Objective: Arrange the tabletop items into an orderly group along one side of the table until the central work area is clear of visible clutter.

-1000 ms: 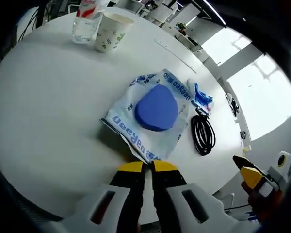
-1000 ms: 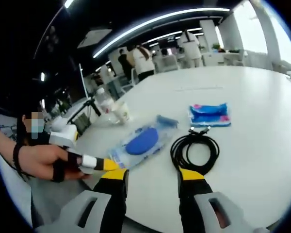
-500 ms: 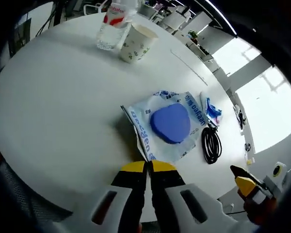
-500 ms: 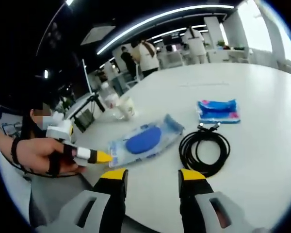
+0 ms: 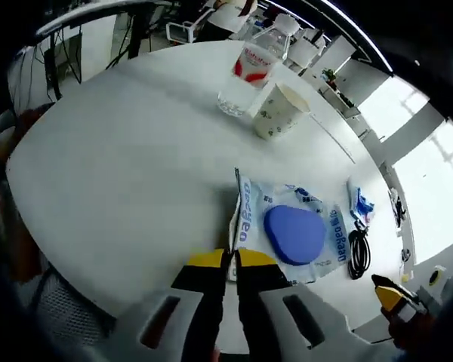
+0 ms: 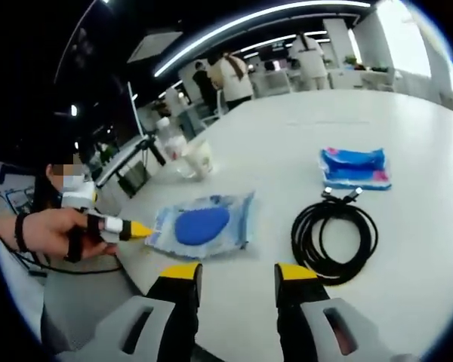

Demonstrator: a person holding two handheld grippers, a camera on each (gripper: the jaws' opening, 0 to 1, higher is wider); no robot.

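A clear printed bag (image 5: pixel 291 234) with a round blue pad inside lies near the white table's (image 5: pixel 136 151) front edge. My left gripper (image 5: pixel 230 261) is shut on the bag's near edge. In the right gripper view the same bag (image 6: pixel 200 225) lies flat, and the left gripper (image 6: pixel 132 228), held by a hand, pinches its left corner. My right gripper (image 6: pixel 238 273) hovers open over the table edge, holding nothing. A coiled black cable (image 6: pixel 334 241) lies just right of it, and a blue pack (image 6: pixel 353 167) lies beyond the cable.
A water bottle (image 5: pixel 249 72) and a paper cup (image 5: pixel 279 109) stand together at the far side. The cable (image 5: pixel 359 253) and the blue pack (image 5: pixel 360 207) lie right of the bag. The right gripper (image 5: pixel 392 296) shows at the lower right. People stand beyond the table (image 6: pixel 287 136).
The left gripper has dragged the bag along the table, away from the cable, and the bag has turned. The right gripper stays open near the table edge.
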